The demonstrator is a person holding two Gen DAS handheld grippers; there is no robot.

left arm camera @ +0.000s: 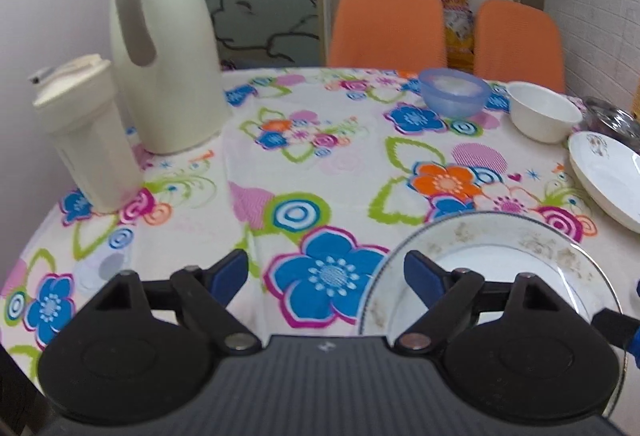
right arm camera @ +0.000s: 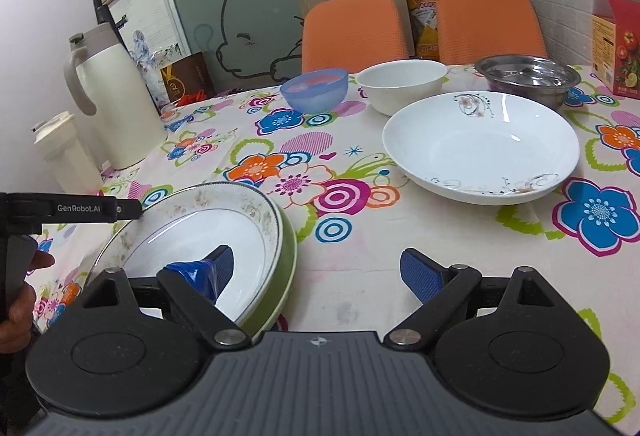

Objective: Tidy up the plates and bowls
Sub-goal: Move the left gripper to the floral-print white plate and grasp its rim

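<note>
We hold a gripper in each hand over a round table (right arm camera: 360, 276) covered in a bright flowered cloth. Our landmark is the patterned plate (right arm camera: 192, 232), which sits tilted on top of a green plate (right arm camera: 286, 268) at the near left of the table in the right wrist view.

Our left gripper (left arm camera: 326, 272) has its jaws spread wide with only the cloth between them; its right finger (left arm camera: 424, 278) hangs over the near rim of the patterned plate (left arm camera: 500, 268), and we cannot tell whether it touches. Our right gripper (right arm camera: 316, 270) is also spread, pinching nothing; its left finger (right arm camera: 216, 272) hangs over the patterned plate's right side and its other finger is over bare cloth.

To the right of the patterned plate and farther back lies a wide white dish (right arm camera: 480, 147) with a small flower print. Behind that dish stand a white bowl (right arm camera: 400, 85), a blue plastic bowl (right arm camera: 314, 89) to its left, and a steel bowl (right arm camera: 528, 75) to its right. Well to the left of the patterned plate stand a cream jug (right arm camera: 108, 95) and a cream lidded cup (right arm camera: 64, 151). Two orange chairs (right arm camera: 356, 31) stand beyond the table.
</note>
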